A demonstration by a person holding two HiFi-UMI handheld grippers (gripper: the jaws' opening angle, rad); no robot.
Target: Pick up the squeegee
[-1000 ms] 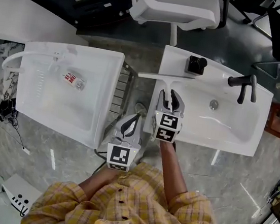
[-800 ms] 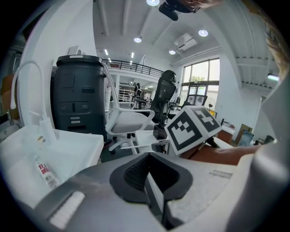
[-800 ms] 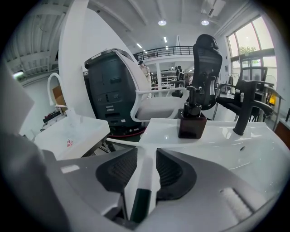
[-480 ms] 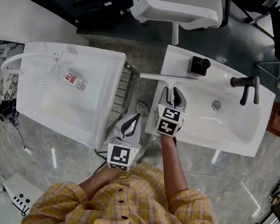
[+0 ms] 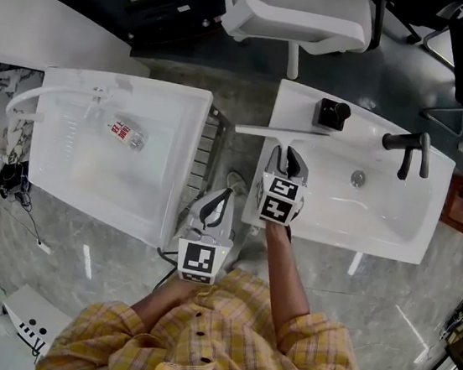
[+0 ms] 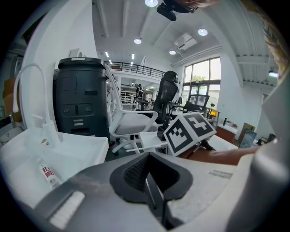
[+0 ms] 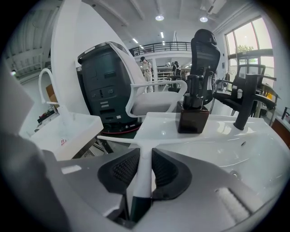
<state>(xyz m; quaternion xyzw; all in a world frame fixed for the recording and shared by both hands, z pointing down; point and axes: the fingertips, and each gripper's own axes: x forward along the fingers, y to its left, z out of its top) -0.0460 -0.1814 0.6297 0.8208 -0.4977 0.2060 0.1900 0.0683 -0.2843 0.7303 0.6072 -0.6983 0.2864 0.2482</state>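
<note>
The white squeegee (image 5: pixel 264 129) lies on the near left rim of the right-hand sink (image 5: pixel 396 219), its blade across the corner and its handle pointing toward me. My right gripper (image 5: pixel 287 152) is over that handle. Its jaws have just been closing. In the right gripper view both black pads (image 7: pixel 166 168) bear on the handle of the squeegee (image 7: pixel 145 174). My left gripper (image 5: pixel 217 199) hangs between the two sinks, shut and empty. In the left gripper view its jaws (image 6: pixel 152 188) meet with nothing between them.
A black soap dispenser (image 5: pixel 331 114) and a black faucet (image 5: pixel 405 148) stand on the right sink's far rim. The left sink (image 5: pixel 173 113) holds a small clear bottle (image 5: pixel 126 133). A metal rack (image 5: pixel 206 151) sits between the sinks, and a white office chair (image 5: pixel 296 15) behind them.
The right gripper's fingers have drawn together around the squeegee handle and the gripper has sunk slightly. The left gripper has stayed where it was.
</note>
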